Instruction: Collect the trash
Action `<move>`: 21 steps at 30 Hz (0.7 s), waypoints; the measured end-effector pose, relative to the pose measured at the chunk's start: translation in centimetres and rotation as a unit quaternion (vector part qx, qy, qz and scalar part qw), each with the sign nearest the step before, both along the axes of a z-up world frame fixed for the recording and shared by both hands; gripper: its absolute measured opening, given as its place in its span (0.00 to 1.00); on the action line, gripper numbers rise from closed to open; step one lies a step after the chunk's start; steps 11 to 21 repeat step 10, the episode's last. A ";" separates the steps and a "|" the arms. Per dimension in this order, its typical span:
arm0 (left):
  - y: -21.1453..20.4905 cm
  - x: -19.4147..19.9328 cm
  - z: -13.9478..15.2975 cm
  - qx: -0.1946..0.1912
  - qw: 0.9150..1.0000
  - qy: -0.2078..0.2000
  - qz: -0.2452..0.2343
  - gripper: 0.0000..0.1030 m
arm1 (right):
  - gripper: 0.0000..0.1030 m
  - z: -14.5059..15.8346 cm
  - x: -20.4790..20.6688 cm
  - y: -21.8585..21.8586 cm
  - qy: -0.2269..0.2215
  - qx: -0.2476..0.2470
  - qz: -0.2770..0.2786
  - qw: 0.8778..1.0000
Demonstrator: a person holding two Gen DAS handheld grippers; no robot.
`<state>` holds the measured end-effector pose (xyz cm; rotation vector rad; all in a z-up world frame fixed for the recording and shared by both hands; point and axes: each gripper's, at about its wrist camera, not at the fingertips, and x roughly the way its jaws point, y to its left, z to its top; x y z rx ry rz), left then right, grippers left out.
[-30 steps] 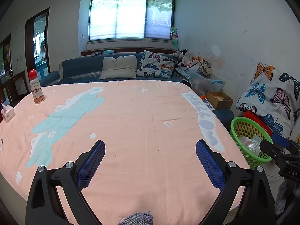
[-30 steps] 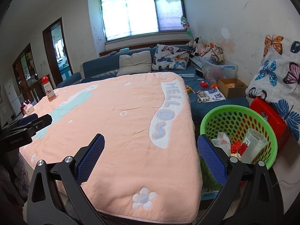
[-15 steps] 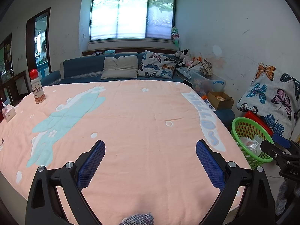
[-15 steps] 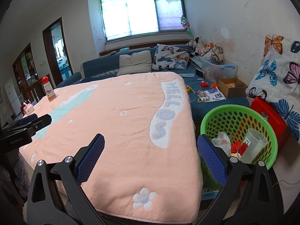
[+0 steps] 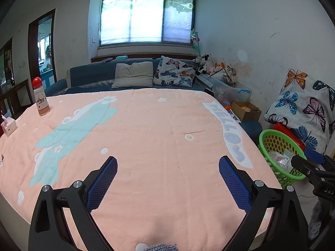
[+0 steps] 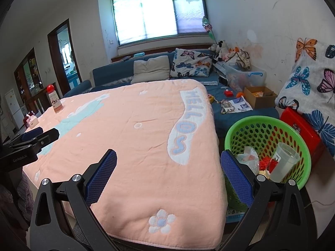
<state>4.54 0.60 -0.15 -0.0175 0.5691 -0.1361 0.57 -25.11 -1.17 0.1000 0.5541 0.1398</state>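
Note:
A green perforated basket stands on the floor right of the table; it also shows in the left wrist view. Inside lie a clear plastic cup, a crumpled plastic bag and red scraps. My right gripper is open and empty over the table's near right corner, beside the basket. My left gripper is open and empty above the near edge of the pink blanket on the table.
A red-capped bottle and a tissue box stand at the table's left. A blue sofa with cushions lies behind. A cardboard box, a red box and papers sit right of the table.

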 end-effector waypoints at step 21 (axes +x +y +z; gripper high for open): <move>0.4 0.4 -0.3 0.002 1.000 0.006 0.004 0.91 | 0.96 -0.2 0.1 0.3 0.001 0.001 0.002 1.000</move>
